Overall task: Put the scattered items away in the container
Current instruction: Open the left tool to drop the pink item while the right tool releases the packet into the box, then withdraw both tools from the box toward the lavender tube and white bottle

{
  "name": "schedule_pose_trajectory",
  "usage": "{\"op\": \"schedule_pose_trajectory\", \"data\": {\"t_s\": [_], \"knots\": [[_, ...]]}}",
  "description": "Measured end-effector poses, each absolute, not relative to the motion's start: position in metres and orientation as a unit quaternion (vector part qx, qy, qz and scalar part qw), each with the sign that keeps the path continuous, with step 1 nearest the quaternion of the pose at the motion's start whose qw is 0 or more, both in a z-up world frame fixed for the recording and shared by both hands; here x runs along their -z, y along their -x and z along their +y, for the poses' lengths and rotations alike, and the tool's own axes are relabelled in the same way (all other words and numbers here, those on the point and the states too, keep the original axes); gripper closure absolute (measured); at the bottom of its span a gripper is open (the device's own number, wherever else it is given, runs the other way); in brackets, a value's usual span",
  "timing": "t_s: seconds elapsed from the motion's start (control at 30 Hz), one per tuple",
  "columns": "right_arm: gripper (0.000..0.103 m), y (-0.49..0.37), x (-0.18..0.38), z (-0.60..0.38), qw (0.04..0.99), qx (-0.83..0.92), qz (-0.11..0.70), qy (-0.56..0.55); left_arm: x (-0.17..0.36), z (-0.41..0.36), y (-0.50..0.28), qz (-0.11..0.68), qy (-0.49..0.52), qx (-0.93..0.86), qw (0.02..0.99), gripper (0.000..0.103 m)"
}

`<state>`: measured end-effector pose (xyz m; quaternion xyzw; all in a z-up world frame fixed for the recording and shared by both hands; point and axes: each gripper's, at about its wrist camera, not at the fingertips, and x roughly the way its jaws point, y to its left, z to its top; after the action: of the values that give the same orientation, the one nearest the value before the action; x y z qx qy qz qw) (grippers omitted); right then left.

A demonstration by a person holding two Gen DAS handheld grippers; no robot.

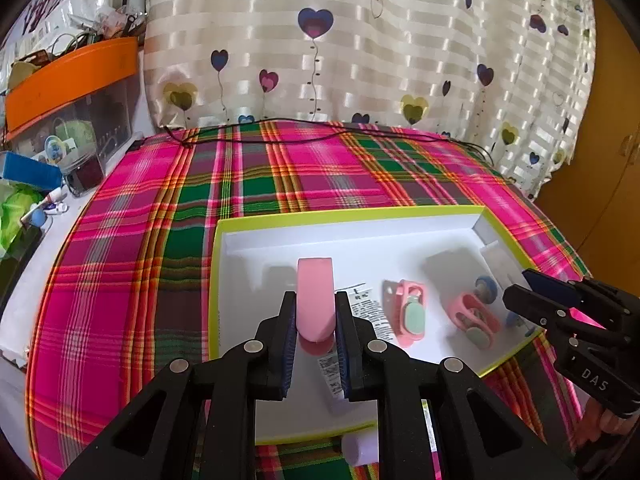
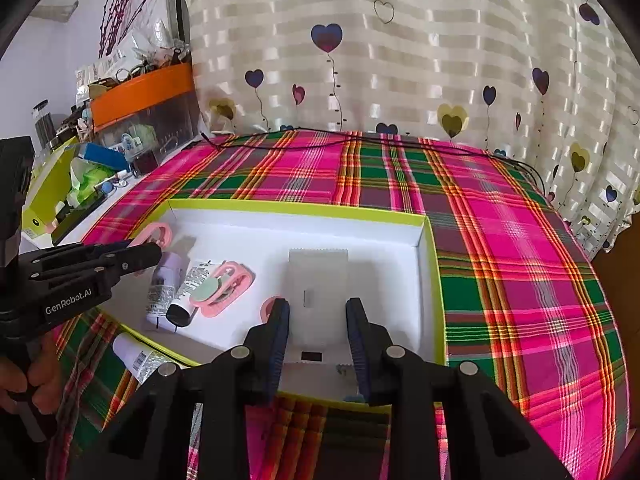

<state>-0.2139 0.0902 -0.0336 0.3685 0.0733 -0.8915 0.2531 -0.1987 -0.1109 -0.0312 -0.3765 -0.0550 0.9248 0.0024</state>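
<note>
A shallow white box with a lime rim point(image 1: 348, 214) point(image 2: 300, 207) lies on the plaid cloth. My left gripper point(image 1: 316, 312) is shut on a pink oblong item point(image 1: 315, 296) and holds it over the box's left part; it shows in the right wrist view point(image 2: 148, 254). My right gripper point(image 2: 318, 316) is shut on a flat grey packet point(image 2: 318, 284) over the box's right part; it shows in the left wrist view point(image 1: 532, 284). Inside lie two pink clip-like items point(image 1: 410, 312) point(image 1: 476, 316) and labelled tubes point(image 2: 160, 288).
A white tube point(image 2: 134, 354) lies on the cloth outside the box's near left edge. A black cable point(image 1: 320, 132) runs along the cloth's far edge below the heart curtain. A cluttered shelf with an orange-lidded bin point(image 1: 76, 76) stands at the left.
</note>
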Motion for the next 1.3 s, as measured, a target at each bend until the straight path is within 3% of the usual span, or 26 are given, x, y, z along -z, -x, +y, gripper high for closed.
{"op": "schedule_pose_trajectory", "data": {"t_s": [1.3], "knots": [[0.070,0.187,0.020,0.105,0.250,0.898,0.050,-0.359,0.019,-0.110,0.188,-0.072,0.351,-0.933,0.025,0.084]]}}
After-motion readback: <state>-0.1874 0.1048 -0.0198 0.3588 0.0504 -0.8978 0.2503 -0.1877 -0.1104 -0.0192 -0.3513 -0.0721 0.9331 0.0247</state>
